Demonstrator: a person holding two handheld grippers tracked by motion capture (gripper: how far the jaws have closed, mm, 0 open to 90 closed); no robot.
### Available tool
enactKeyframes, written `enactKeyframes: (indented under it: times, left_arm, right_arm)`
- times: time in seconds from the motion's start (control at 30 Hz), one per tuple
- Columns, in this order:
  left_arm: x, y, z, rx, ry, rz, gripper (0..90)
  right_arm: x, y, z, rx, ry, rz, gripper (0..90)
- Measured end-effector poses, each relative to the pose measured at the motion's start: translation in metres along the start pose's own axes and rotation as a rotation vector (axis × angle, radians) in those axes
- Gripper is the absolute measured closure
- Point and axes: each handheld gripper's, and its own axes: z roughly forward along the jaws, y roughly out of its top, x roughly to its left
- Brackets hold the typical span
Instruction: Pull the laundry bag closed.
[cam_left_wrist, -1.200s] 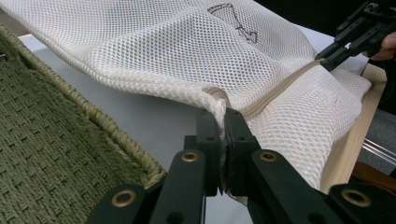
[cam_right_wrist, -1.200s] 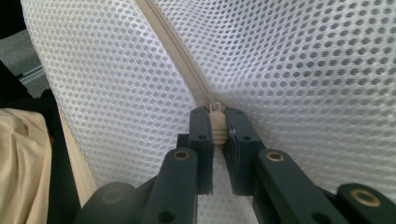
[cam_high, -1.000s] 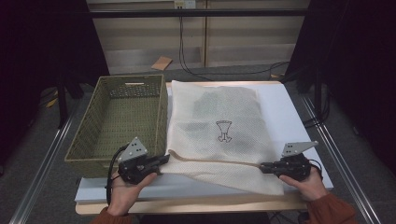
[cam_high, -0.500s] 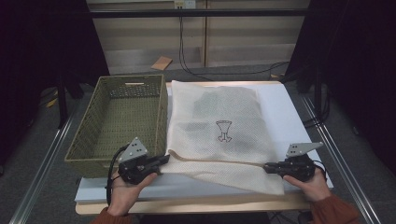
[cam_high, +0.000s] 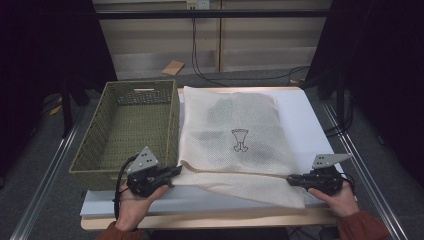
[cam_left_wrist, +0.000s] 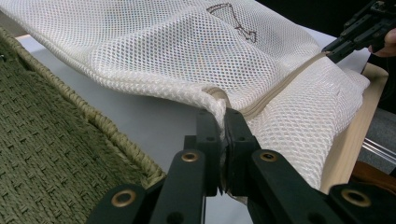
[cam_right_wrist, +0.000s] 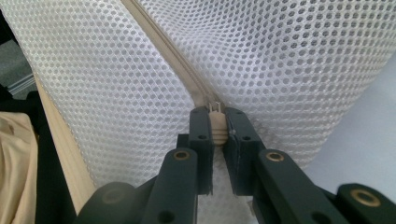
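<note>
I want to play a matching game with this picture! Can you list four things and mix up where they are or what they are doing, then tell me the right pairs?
Things:
1. basket
2. mesh bag
3. left gripper
4. right gripper

Places or states:
A. shut on the zipper pull
B. lying flat on the white table, a small dark logo on it
C. shut on the bag's near corner
D. green and woven, standing left of the bag

Right pairs: 1-D, 2-B, 3-C, 4-A
</note>
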Motion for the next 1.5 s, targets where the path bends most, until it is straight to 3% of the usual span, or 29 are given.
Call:
enactKeyframes:
  times: [0.4,1.03,1.3,1.43,1.5]
  left_arm:
    - [0.000,0.000,0.001,0.006,0.000,0.014,86.9]
    - [-0.001,0.000,0.002,0.016,0.000,0.003,86.9]
    - [-0.005,-0.006,0.004,0.040,0.008,0.017,86.8]
    - [-0.008,-0.010,0.009,0.069,0.000,0.036,86.6]
    - [-0.011,-0.014,0.013,0.095,0.019,0.040,86.1]
  right_arm:
    - [-0.006,-0.010,-0.009,0.012,-0.028,0.021,82.8]
    - [-0.010,-0.021,-0.019,0.020,-0.045,0.042,82.8]
    - [-0.010,-0.020,-0.019,0.005,-0.058,0.044,82.8]
    - [-0.012,-0.021,-0.022,-0.017,-0.083,0.058,82.7]
    - [-0.012,-0.023,-0.022,-0.024,-0.097,0.071,82.7]
